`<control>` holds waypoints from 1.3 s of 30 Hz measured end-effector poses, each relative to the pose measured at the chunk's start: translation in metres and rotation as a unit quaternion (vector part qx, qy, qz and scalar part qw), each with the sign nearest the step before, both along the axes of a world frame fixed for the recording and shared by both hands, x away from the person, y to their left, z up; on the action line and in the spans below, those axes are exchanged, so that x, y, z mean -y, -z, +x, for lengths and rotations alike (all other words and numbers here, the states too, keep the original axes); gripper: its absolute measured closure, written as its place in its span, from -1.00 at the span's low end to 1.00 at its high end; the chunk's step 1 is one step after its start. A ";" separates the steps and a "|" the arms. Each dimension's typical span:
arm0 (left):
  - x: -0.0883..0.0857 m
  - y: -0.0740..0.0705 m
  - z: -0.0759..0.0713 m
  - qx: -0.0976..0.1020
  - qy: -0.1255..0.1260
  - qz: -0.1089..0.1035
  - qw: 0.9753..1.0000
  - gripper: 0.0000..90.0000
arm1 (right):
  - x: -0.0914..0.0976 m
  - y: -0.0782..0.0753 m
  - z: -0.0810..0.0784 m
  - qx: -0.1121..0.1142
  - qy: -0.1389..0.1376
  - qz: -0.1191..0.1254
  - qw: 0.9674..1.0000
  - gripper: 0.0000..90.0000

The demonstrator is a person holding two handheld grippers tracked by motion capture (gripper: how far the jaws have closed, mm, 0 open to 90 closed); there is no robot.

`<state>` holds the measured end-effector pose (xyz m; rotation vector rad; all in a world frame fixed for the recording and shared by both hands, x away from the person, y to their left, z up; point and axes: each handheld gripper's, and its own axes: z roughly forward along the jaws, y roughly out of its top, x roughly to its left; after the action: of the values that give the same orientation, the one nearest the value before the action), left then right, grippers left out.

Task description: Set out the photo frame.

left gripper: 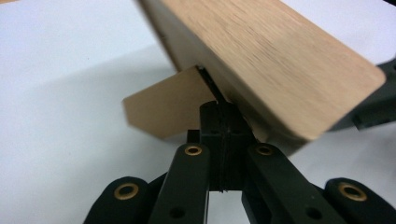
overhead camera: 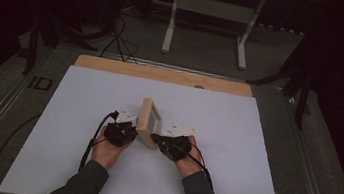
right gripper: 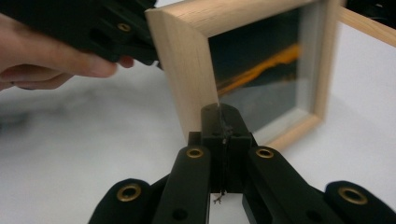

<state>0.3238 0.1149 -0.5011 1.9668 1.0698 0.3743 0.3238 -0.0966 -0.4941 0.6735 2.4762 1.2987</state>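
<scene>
A light wooden picture frame (overhead camera: 149, 119) stands upright on the white sheet (overhead camera: 233, 150) near the middle of the table. My left gripper (overhead camera: 134, 130) is at its back, jaws shut together, tips against the seam where a thin brown stand flap (left gripper: 163, 109) leaves the frame's back (left gripper: 275, 60). My right gripper (overhead camera: 154, 137) is at the front, jaws also shut with nothing between them, tips (right gripper: 219, 112) touching the inner edge of the frame (right gripper: 187, 70) by the dark glass (right gripper: 261, 70). Farther off in the right gripper view are the left gripper (right gripper: 107, 28) and its hand (right gripper: 46, 60).
The white sheet covers a wooden tabletop (overhead camera: 163, 74). A white table stand (overhead camera: 211, 11) and black cables (overhead camera: 117, 39) are on the floor beyond. Dark posts (overhead camera: 304, 89) flank the table. Cables trail from both grippers toward the near edge.
</scene>
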 end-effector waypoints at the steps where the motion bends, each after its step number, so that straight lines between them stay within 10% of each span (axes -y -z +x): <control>1: -0.001 0.000 0.001 -0.003 0.001 -0.004 1.000 0.99 | -0.001 0.000 -0.001 0.001 -0.001 -0.001 1.000 0.99; 39: -0.043 -0.040 -0.010 0.034 -0.077 -0.076 0.994 -0.05 | 0.031 -0.018 0.005 0.009 0.048 0.045 0.998 0.31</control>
<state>0.3142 0.1582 -0.4616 1.7309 1.1759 0.4263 0.3286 -0.1274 -0.4760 0.7879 2.3518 1.3804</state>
